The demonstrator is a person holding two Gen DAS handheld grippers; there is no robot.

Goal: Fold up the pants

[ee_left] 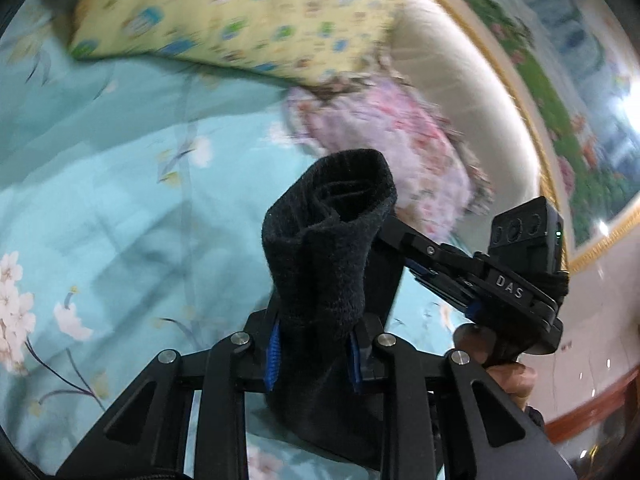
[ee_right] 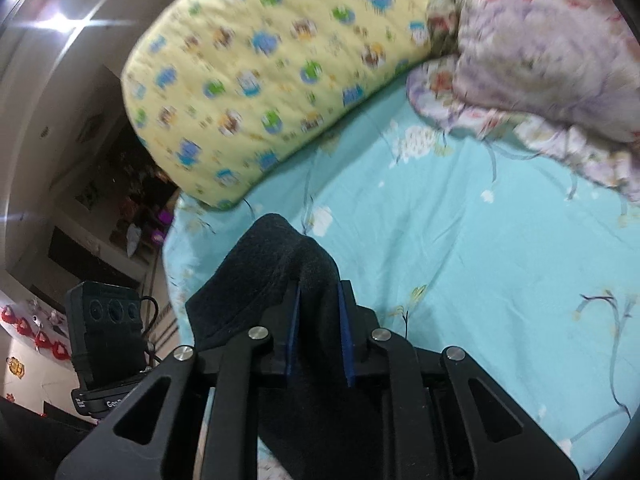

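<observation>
Two hand-held grippers are showing on my feeds, both clenching the same dark garment above the bed [ee_right: 500,280].

Item one: I am seeing the left hand-held gripper [ee_left: 314,354] gripping the black pants [ee_left: 328,240] between its blue pads [ee_left: 272,358]. The fabric is bunching into a thick roll that is standing up past the fingertips, lifted clear of the bed in the left wrist view.

Item two: the right hand-held gripper [ee_right: 318,334] is pinching another part of the black pants [ee_right: 276,264] between its blue pads [ee_right: 347,344]. In the left wrist view it [ee_left: 390,226] is sitting just beside the pants, with a person's hand [ee_left: 510,376] wrapping its grip below.

Item three: the bed is wearing a turquoise sheet printed with flowers and twigs, and it is lying beneath the pants in both views.

Item four: a yellow pillow [ee_right: 272,76] with small coloured figures is resting at the far end of the bed, well apart from the pants.

Item five: a pink and lilac floral quilt [ee_right: 540,64] is lying crumpled on the bed, touching the yellow pillow.
</observation>
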